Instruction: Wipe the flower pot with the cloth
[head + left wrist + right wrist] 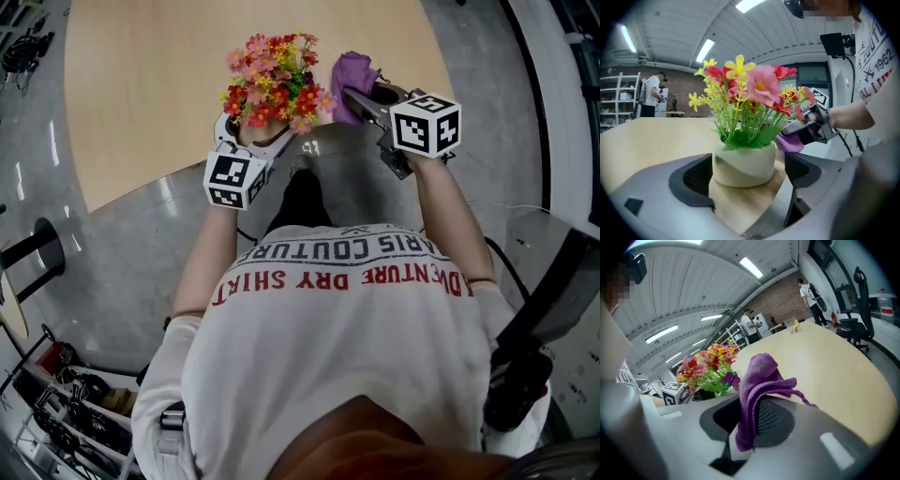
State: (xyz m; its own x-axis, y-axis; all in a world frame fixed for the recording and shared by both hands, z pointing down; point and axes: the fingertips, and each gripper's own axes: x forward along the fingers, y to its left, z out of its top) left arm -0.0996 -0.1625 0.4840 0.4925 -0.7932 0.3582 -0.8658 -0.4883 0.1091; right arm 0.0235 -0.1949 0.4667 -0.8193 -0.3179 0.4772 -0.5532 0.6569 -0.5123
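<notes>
Nearest me, my left tool (pixel 749 176) has its jaws on either side of the flower pot (pixel 743 164). The left pad lies against the pot, but a sliver of desk (pixel 736 206) shows at the right pad, so I judge the pot bracketed rather than clamped. My right tool (pixel 750 420) is clenched on the purple cloth (pixel 757 390), which is folded between the pads and sticks up beyond them.

The pot stands at the near edge of the desk. The cloth hangs at its right side, just under the flowers (pixel 745 93), and I cannot tell whether the two touch. I judge the wiping barely begun, with nearly all the pot's wall left to do. The pot is squat, cream and rounded, with a slanting ridge across its face, and I can make out no dirt on it.
</notes>
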